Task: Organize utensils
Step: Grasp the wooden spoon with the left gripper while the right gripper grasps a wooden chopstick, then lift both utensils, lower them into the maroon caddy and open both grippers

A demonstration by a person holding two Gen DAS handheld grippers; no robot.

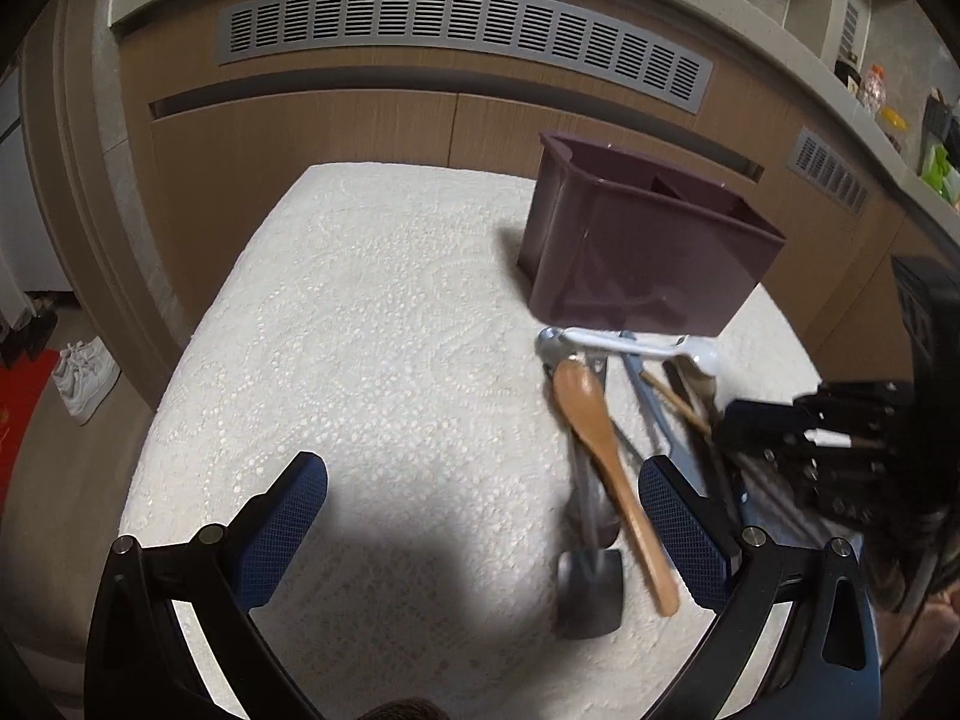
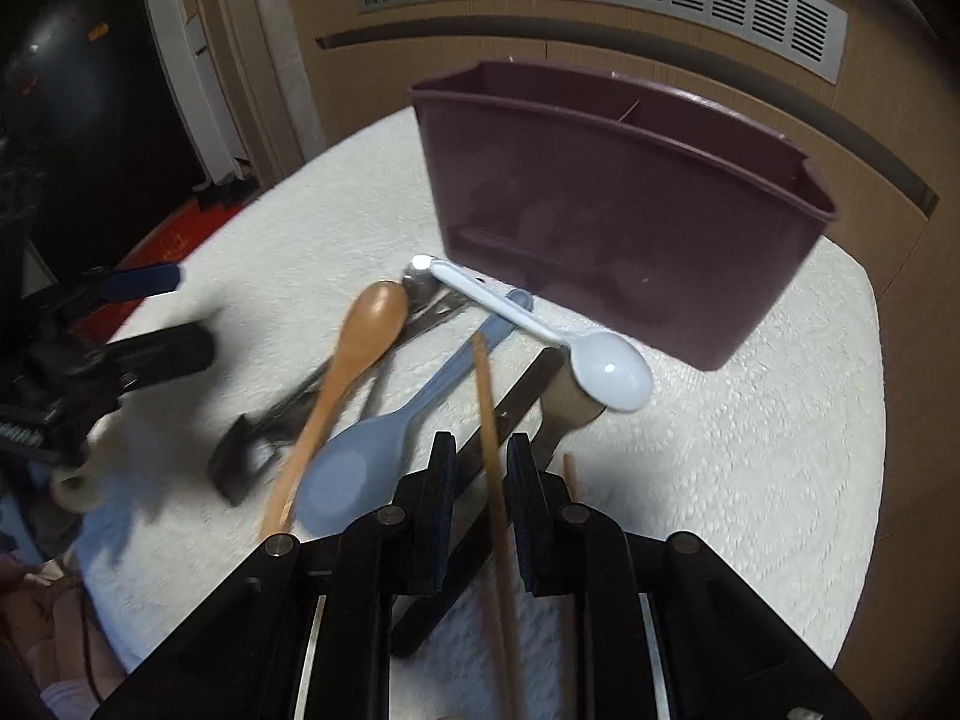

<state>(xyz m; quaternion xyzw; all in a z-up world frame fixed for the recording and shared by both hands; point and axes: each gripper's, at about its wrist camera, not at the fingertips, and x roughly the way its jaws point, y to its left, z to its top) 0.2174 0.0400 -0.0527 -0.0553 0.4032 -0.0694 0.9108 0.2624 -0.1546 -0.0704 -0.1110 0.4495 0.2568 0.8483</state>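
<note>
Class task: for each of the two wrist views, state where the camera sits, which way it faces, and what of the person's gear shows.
Left wrist: behind the open left gripper, facing the maroon caddy; right gripper at right edge.
Right wrist: behind the right gripper, closed on a chopstick, facing the caddy.
Shared: caddy, wooden spoon, white spoon.

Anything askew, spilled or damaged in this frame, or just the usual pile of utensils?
Nothing looks damaged or spilled. The utensils lie crisscrossed in a heap in front of the upright maroon caddy: the white spoon rests across the others, beside the wooden spoon and blue spoon. The right gripper pinches a chopstick.
</note>
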